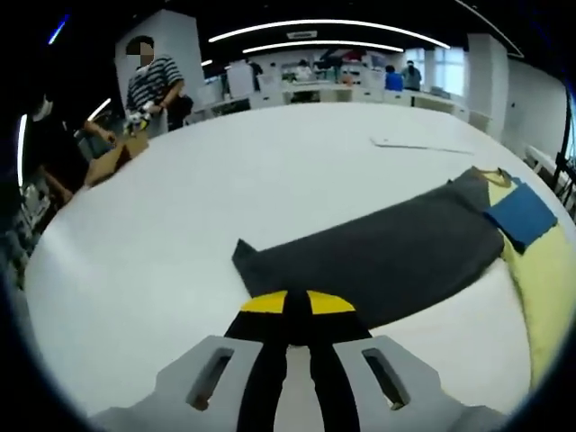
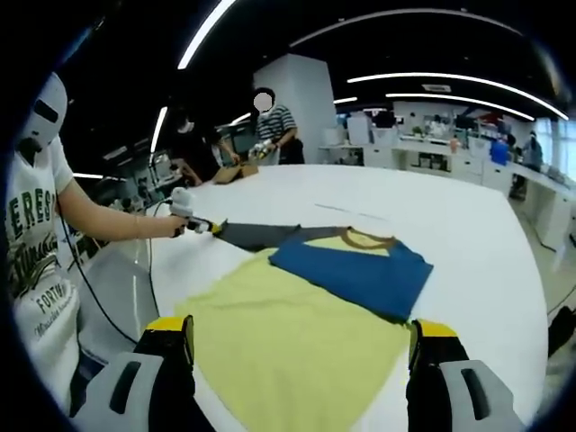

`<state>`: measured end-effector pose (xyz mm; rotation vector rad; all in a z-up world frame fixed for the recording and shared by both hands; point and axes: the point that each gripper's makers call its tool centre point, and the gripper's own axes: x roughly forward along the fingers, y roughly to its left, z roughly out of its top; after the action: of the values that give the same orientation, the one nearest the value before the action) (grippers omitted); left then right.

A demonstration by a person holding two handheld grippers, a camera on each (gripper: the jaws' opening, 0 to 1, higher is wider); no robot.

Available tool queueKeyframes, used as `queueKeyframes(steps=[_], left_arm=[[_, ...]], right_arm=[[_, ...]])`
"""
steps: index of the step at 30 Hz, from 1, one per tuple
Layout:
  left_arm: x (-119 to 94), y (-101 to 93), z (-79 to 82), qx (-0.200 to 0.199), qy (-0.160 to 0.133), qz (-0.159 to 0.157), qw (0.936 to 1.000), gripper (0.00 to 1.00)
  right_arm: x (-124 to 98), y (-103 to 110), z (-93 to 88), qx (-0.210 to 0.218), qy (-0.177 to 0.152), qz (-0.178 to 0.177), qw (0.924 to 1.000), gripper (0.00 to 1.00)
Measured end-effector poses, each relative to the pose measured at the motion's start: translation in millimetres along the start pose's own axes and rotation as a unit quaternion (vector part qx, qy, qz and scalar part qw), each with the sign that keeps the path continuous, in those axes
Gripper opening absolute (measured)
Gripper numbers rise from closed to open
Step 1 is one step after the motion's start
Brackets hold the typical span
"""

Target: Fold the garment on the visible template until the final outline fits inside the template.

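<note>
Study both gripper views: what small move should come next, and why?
Probably carry the left gripper, shut on the dark sleeve, across onto the garment's yellow body. The sleeve lies stretched out over the white table, beyond the body; the right gripper hangs open over the body.

A large white table (image 1: 180, 216) spreads across a big open room. The ceiling is dark, crossed by long curved strip lights (image 2: 432, 81). A white pillar (image 2: 301, 99) rises behind the table, and white counters (image 1: 333, 90) crowded with small items line the far side. A person in a striped shirt (image 1: 153, 85) stands at the table's far edge beside a brown cardboard box (image 1: 112, 160). Bright windows (image 1: 450, 67) show at the far right.
</note>
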<state>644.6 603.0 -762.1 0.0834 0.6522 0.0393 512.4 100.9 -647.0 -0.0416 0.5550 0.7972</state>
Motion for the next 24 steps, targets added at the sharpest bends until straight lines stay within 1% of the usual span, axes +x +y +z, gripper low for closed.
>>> queueKeyframes(steps=[2, 3, 4, 5, 12, 14, 16, 20, 23, 24], left_arm=[[-5, 2.9, 2.6, -0.013, -0.01, 0.002, 0.9999, 0.03], [-7, 4.6, 3.0, -0.019, -0.012, 0.005, 0.9997, 0.01], [-8, 5.7, 2.7, -0.02, -0.013, 0.005, 0.9997, 0.01], [-11, 10.6, 1.6, -0.028, -0.015, 0.013, 0.9994, 0.01], [-24, 26.0, -8.0, -0.044, -0.013, 0.031, 0.9984, 0.01], [-27, 32.2, -11.0, -0.064, -0.015, 0.039, 0.9971, 0.01], [-29, 35.3, -13.7, -0.069, -0.014, 0.041, 0.9967, 0.01], [-31, 39.3, -20.5, -0.076, -0.011, 0.048, 0.9959, 0.02], [-34, 42.5, -21.1, -0.1, -0.017, 0.051, 0.9935, 0.04], [-35, 43.4, -20.6, -0.099, -0.018, 0.053, 0.9935, 0.05]], right_arm=[[0, 0, 0.9, -0.001, -0.001, 0.001, 1.0, 0.99], [1, 1, 1.1, -0.002, -0.001, 0.002, 1.0, 0.99], [1, 1, 1.1, -0.002, 0.0, 0.003, 1.0, 0.99], [1, 1, 1.1, -0.002, 0.0, 0.003, 1.0, 0.99], [3, 5, 3.6, -0.006, -0.001, 0.009, 0.9999, 0.99], [4, 6, 3.9, -0.006, -0.001, 0.011, 0.9999, 0.99], [4, 7, 3.9, -0.007, 0.0, 0.011, 0.9999, 0.99], [3, 7, 2.7, -0.007, 0.001, 0.01, 0.9999, 0.99], [3, 7, 1.5, -0.006, 0.002, 0.009, 0.9999, 0.99], [3, 7, 1.1, -0.006, 0.003, 0.009, 0.9999, 0.99]])
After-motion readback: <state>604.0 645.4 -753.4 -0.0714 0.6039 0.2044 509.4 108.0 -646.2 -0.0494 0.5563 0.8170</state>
